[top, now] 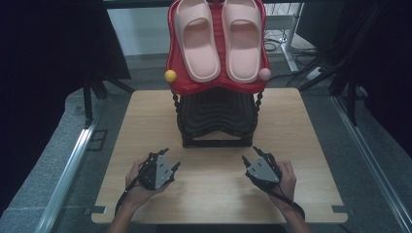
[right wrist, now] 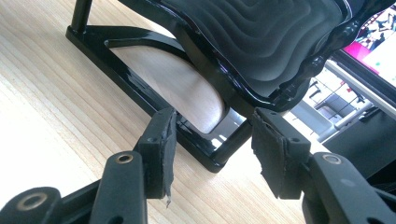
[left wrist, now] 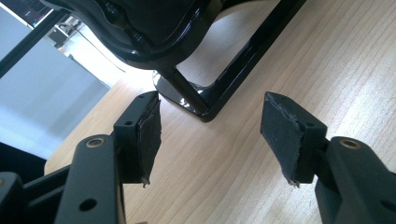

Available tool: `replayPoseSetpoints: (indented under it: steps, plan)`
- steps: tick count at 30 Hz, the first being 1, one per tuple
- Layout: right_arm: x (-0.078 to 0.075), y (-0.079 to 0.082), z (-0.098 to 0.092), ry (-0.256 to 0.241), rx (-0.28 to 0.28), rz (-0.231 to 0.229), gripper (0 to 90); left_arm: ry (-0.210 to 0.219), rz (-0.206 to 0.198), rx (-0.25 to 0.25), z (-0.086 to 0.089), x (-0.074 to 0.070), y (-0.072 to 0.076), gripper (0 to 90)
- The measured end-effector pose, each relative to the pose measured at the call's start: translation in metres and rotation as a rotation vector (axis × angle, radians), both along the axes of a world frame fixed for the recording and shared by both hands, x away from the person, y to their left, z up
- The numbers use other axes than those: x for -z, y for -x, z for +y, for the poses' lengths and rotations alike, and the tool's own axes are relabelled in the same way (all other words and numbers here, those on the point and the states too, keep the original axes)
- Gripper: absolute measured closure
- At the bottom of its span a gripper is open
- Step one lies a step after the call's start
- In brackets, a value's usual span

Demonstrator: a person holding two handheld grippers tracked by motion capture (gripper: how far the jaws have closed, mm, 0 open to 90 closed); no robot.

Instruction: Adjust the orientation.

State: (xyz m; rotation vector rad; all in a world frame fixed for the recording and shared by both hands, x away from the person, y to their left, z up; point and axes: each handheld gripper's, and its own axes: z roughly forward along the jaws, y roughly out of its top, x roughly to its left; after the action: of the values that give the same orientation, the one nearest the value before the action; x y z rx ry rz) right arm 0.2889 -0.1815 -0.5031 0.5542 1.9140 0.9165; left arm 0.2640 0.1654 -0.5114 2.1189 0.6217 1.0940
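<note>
A two-tier shoe rack stands at the middle back of the wooden table (top: 214, 194). Its red upper shelf (top: 217, 86) carries a pair of pink slippers (top: 216, 39), toes toward me. The black ribbed lower shelf (top: 216, 114) holds nothing. My left gripper (top: 171, 159) rests low over the table, left of the rack's front; its jaws stand open around bare wood (left wrist: 210, 128). My right gripper (top: 250, 156) sits mirrored to the right, open, facing the rack's black base (right wrist: 140, 88).
A yellow ball (top: 170, 75) and a pink ball (top: 265, 74) cap the red shelf's front corners. Metal rails (top: 73, 160) run along both sides of the table. Dark curtains and stand legs (top: 97, 92) surround it. Bare tabletop lies between my hands.
</note>
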Motion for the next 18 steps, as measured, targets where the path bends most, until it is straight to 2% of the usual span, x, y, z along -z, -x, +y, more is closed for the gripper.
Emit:
replayPoseSetpoints:
  steps: [18]
  plan:
    - [0.0013, 0.0003, -0.0029, -0.005, 0.004, 0.006, 49.8, -0.005, -0.003, -0.001, 0.0006, -0.0002, 0.0018, 38.4]
